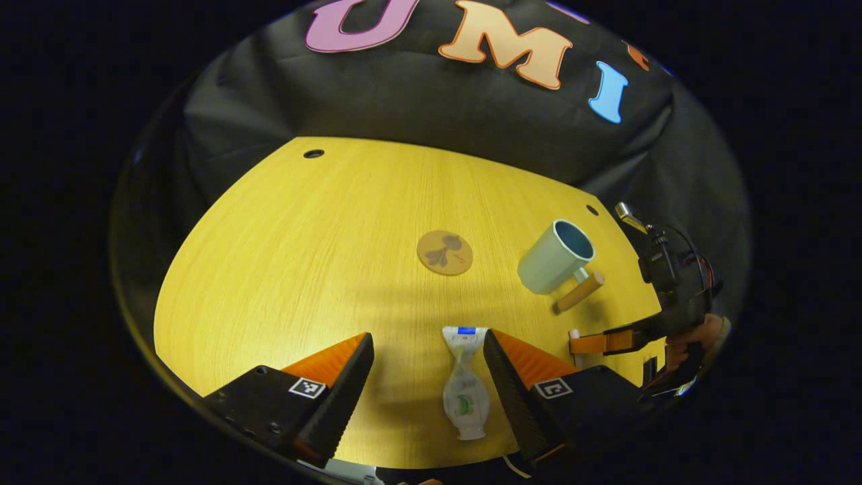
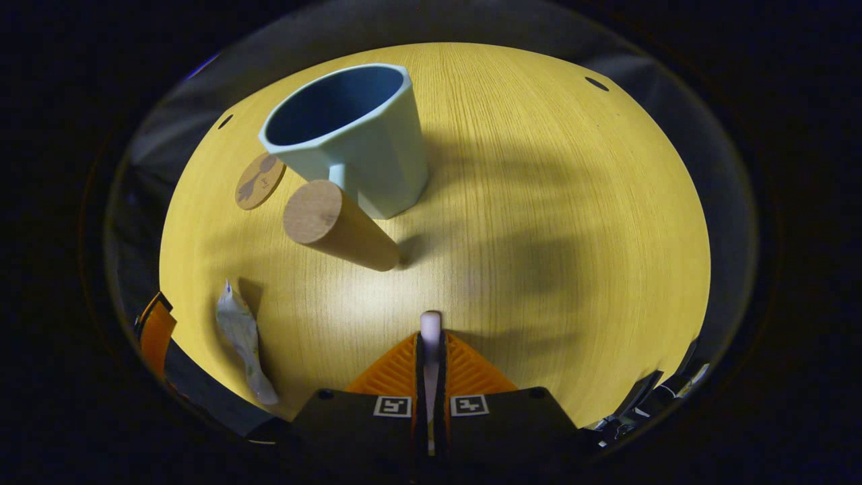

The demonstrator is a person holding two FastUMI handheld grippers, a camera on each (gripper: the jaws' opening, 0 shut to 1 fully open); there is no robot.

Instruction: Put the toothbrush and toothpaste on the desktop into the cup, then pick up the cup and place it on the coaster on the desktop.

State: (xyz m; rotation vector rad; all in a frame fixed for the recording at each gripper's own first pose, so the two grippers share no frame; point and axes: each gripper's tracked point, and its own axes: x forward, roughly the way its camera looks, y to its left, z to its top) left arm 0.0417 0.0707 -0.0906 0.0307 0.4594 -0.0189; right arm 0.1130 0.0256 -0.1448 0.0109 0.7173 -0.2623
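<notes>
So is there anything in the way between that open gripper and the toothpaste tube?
Nothing visible. In the left gripper view the toothpaste lies flat on the desktop, in the gap between the open left gripper fingers, with bare wood around it. The cup and coaster sit farther off, beyond the tube.

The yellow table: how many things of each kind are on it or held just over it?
Cup: 1
Coaster: 1
Toothpaste tube: 1
Toothbrush: 1, clamped in the right gripper
Total: 4
The left gripper stands open around the tube.
</notes>
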